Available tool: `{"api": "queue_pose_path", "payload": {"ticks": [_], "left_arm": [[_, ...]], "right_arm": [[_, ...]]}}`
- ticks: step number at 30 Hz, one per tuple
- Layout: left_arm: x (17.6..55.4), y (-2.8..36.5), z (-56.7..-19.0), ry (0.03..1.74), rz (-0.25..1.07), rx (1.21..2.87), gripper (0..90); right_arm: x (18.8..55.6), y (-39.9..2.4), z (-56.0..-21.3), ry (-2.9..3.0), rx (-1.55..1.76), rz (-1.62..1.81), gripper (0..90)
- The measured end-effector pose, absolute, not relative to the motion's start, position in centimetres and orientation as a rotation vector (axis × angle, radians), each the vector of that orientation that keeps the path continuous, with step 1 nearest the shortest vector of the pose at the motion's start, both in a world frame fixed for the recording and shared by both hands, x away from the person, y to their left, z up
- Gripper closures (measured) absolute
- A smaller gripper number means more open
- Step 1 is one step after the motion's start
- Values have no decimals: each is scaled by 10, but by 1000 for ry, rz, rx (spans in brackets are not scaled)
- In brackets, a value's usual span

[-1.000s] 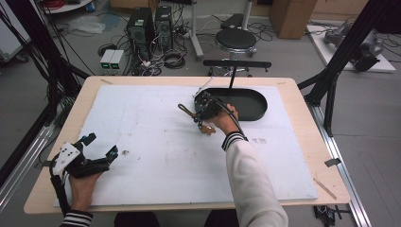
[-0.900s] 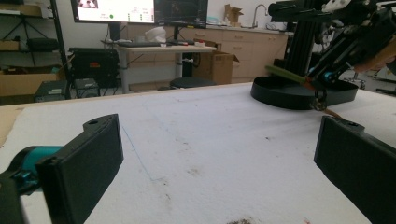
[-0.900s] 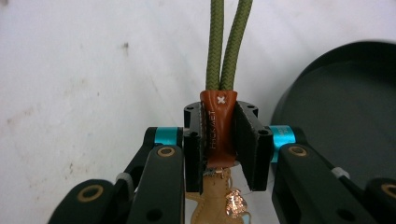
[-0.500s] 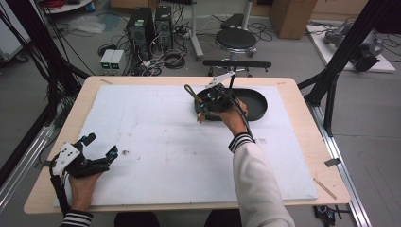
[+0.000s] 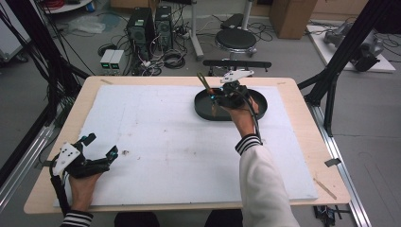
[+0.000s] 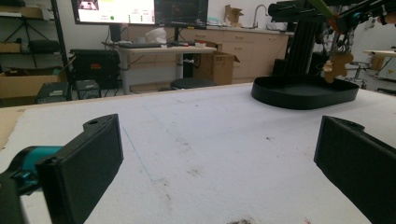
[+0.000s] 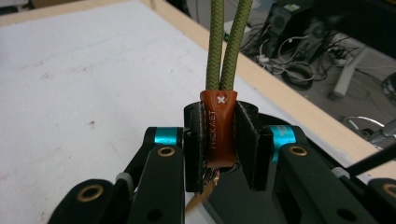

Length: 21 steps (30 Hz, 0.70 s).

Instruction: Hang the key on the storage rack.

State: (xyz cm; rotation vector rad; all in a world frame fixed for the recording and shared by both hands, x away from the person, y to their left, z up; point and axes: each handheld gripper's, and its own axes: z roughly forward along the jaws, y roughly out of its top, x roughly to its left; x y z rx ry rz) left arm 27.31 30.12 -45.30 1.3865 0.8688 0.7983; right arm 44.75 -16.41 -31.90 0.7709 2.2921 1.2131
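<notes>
The keychain strap sits clamped in the right claw (image 7: 219, 140): an orange leather tab (image 7: 219, 128) stamped with lettering is pinched between the two black jaws, and a doubled green cord (image 7: 228, 42) rises straight out of the tab, away from the claw. In the left gripper view a small tan, gingerbread-shaped charm (image 6: 337, 66) dangles below that claw, hanging just above the black oval tray (image 5: 257, 111). The high view puts the right claw over the tray's near-left part, the cord loop poking up beyond it.

The left claw (image 5: 97, 153) rests low on the white-covered surface (image 5: 165, 142), well apart from the tray, its jaws spread wide with nothing between them.

My judgement is that the strap is about to go into the tray. The likely slip: the grip is on the smooth tab alone, so a tilt or a loosened squeeze could let it slide out early and land on the rim or outside it. The swinging charm could also catch on the tray wall if the claw drops too close to the edge.

What joins charm to tab is hidden under the claw. The tab's lettering is hard to read. The tray's inside is largely masked by the hand, so I cannot tell whether anything lies in it.
</notes>
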Motion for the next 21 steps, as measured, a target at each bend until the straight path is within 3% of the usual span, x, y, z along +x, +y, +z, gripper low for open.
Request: {"api": "queue_pose_path", "payload": {"ticks": [21], "left_arm": [[273, 300, -453, 870, 805, 1386, 17]], "right_arm": [[431, -227, -304, 1955, 987, 1166, 736]]}}
